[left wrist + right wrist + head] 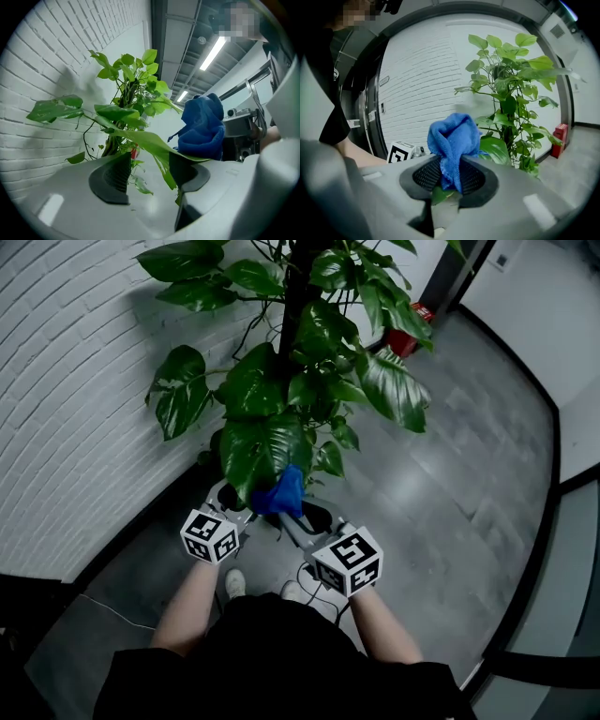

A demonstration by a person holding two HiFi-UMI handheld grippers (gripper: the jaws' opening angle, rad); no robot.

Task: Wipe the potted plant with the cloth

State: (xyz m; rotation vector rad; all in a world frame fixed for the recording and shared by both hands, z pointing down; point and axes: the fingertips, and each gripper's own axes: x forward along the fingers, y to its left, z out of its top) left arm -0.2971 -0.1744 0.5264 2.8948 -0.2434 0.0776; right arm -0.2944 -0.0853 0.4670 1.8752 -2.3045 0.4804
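Plainly, the potted plant (pixel 300 381) stands on the floor (pixel 469 456) beside the brick wall (pixel 66 381), and one broad low leaf (pixel 145 140) is being worked on. The left claw (pixel 150 176) is spread, with the leaf lying across it unpinched (probably as a support), and it should hold the blade level. The right claw (pixel 450 176) pinches the blue cloth (pixel 452 140), which sits against that leaf. Light strokes toward the tip seem wise. Foliage hides the pot, and how firmly the cloth presses is unclear.
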